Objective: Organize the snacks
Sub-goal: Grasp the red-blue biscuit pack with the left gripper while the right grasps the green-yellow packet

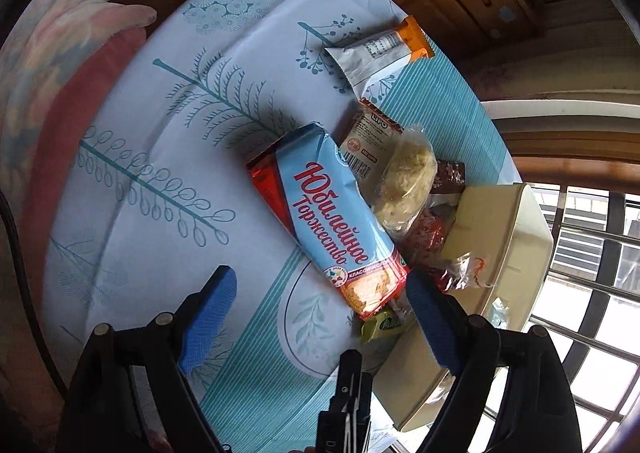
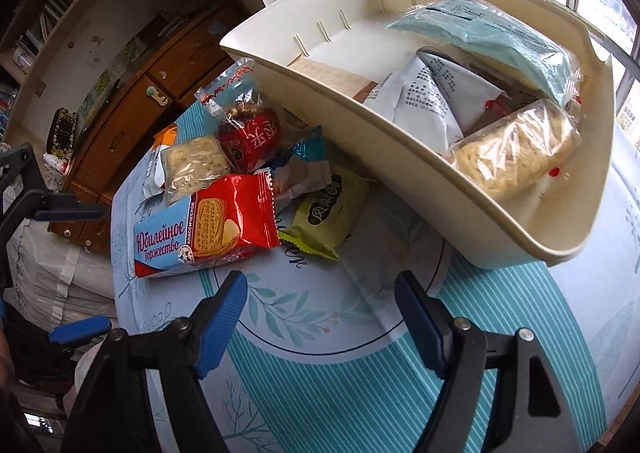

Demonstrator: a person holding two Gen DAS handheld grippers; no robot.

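A pile of snacks lies on the patterned tablecloth (image 1: 160, 125) beside a cream plastic bin (image 2: 400, 177). A blue-and-red biscuit pack (image 1: 340, 213) lies on top, also in the right wrist view (image 2: 208, 229). Next to it are a green packet (image 2: 328, 209), a red packet (image 2: 252, 137) and a clear cracker bag (image 2: 192, 165). The bin holds a noodle bag (image 2: 516, 149), a white packet (image 2: 432, 101) and a teal packet (image 2: 488, 37). My left gripper (image 1: 320, 293) is open above the biscuit pack's near end. My right gripper (image 2: 320, 297) is open and empty over the cloth.
A white-and-orange packet (image 1: 380, 49) lies farther back on the table. The bin (image 1: 500, 245) sits at the table's window edge. A wooden cabinet (image 2: 132, 121) stands behind the table. My left gripper's fingers (image 2: 76, 331) show at the left edge of the right wrist view.
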